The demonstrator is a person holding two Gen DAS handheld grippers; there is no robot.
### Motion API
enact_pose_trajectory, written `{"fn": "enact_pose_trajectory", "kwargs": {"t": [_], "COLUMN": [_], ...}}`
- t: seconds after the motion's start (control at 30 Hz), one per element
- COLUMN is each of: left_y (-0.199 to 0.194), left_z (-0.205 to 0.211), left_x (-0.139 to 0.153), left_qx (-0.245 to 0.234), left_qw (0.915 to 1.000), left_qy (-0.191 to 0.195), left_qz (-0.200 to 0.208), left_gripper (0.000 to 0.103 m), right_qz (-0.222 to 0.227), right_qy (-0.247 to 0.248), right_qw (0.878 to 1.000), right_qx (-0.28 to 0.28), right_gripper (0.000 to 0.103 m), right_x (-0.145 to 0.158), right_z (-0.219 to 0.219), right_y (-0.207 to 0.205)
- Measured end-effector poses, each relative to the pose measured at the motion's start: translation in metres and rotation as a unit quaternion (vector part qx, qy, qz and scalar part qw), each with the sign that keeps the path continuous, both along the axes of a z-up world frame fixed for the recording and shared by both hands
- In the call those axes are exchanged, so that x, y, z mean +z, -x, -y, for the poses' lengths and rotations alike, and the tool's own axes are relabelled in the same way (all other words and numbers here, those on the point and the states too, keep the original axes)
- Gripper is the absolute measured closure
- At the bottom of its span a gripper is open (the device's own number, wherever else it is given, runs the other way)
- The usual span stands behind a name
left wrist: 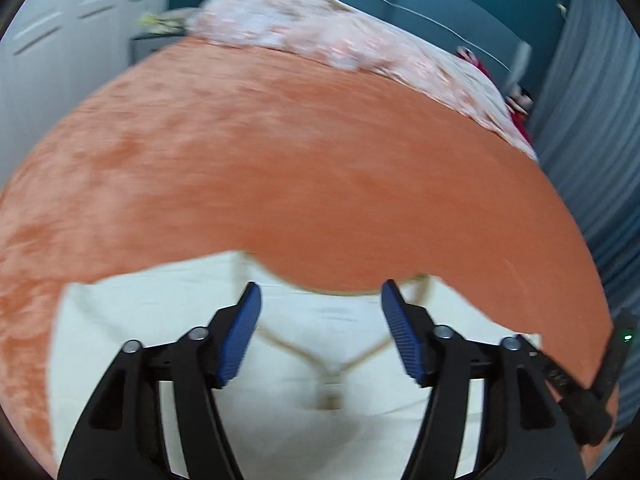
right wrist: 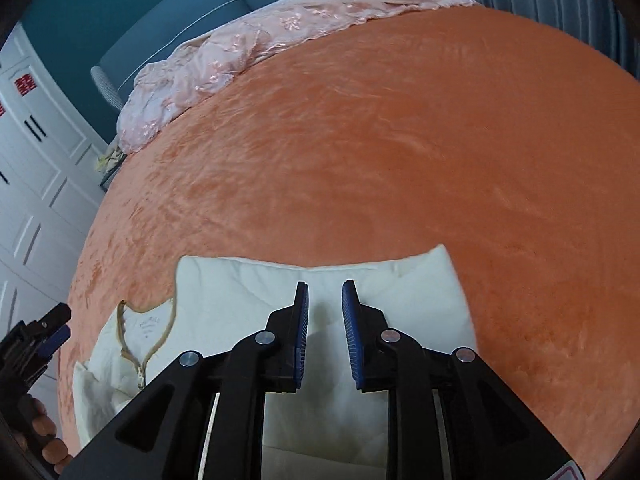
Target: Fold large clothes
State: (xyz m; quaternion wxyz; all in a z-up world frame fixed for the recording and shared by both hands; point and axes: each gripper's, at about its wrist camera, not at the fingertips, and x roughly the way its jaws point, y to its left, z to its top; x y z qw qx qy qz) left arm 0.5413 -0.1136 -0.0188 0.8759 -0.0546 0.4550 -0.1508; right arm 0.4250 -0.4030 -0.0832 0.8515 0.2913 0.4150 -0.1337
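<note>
Cream zip jacket (right wrist: 248,312) lies part-folded at near edge of orange bed blanket (right wrist: 360,140). Left gripper (left wrist: 320,300) spread wide w/ nothing between; right gripper (right wrist: 325,292) slightly parted, empty, above jacket. Pink quilt (right wrist: 240,48) far side.

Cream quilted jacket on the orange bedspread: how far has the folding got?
Done: the cream quilted jacket with a tan zip lies on the orange plush bedspread, one part already folded over with a straight top edge. In hand: nothing; the left tongs and right tongs are open above it. Left: probably further folds, since the collar half lies spread.
</note>
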Motion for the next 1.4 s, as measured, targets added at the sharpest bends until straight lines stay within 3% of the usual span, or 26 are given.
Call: {"fn": "enact_pose_trajectory", "kwargs": {"t": [0.13,0.23,0.37,0.43,0.5,0.53,0.6,0.67,0.87,1.0,1.07,1.13,1.17,1.27,1.33,1.4], "left_y": [-0.012,-0.024,-0.031,-0.032,-0.03,-0.028,-0.023,-0.019,-0.015,-0.008,-0.001,0.001,-0.002,-0.017,-0.027,-0.035], "left_z": [0.06,0.083,0.096,0.097,0.101,0.105,0.111,0.114,0.11,0.112,0.099,0.072,0.056,0.01,-0.012,-0.029], "left_x": [-0.026,-0.049,-0.071,-0.078,-0.085,-0.088,-0.088,-0.09,-0.099,-0.085,-0.064,-0.042,-0.035,-0.034,-0.043,-0.056], "left_qx": [-0.046,-0.042,-0.053,-0.065,-0.077,-0.08,-0.085,-0.083,-0.068,-0.058,-0.03,-0.025,-0.019,0.006,0.021,0.025], "left_qw": [0.9985,0.997,0.994,0.9927,0.9911,0.9912,0.9928,0.9937,0.9959,0.9951,0.9912,0.9902,0.9897,0.9874,0.9844,0.9854], "left_qy": [-0.003,-0.012,0.001,0.007,0.011,-0.002,-0.03,-0.044,-0.038,-0.078,-0.127,-0.13,-0.135,-0.156,-0.175,-0.166], "left_qz": [-0.031,-0.064,-0.095,-0.102,-0.108,-0.106,-0.079,-0.061,-0.045,-0.019,0.02,0.044,0.044,0.026,0.009,-0.025], "left_gripper": [0.034,0.034,0.034,0.049,0.088,0.097,0.1,0.1,0.101,0.096,0.096,0.092,0.086,0.085,0.086,0.086], "right_qz": [0.0,0.022,0.045,0.042,0.042,0.033,0.009,0.002,0.013,0.014,0.011,0.026,0.04,0.056,0.047,0.03], "right_qy": [-0.021,-0.023,-0.011,-0.007,0.008,0.011,0.017,0.014,-0.007,-0.012,-0.003,0.054,0.074,0.066,0.036,0.015], "right_qw": [1.0,0.999,0.999,0.999,0.999,0.999,1.0,1.0,0.999,0.999,0.999,0.996,0.995,0.996,0.994,0.987], "right_qx": [0.016,0.012,-0.025,-0.03,-0.028,-0.023,-0.012,-0.013,-0.031,-0.034,-0.04,-0.06,-0.057,0.013,0.087,0.158], "right_gripper": [0.09,0.09,0.083,0.083,0.083,0.083,0.086,0.088,0.1,0.1,0.099,0.083,0.083,0.083,0.083,0.083], "right_x": [-0.016,-0.016,-0.014,-0.017,-0.017,-0.02,-0.025,-0.028,-0.043,-0.039,-0.024,0.007,0.022,0.05,0.049,0.037], "right_z": [0.013,0.012,0.018,0.017,0.013,0.011,0.01,0.013,0.022,0.025,0.026,0.018,0.011,-0.025,-0.063,-0.105], "right_y": [0.005,0.013,0.024,0.022,0.021,0.018,0.011,0.011,0.018,0.019,0.022,0.032,0.033,0.011,-0.019,-0.048]}}
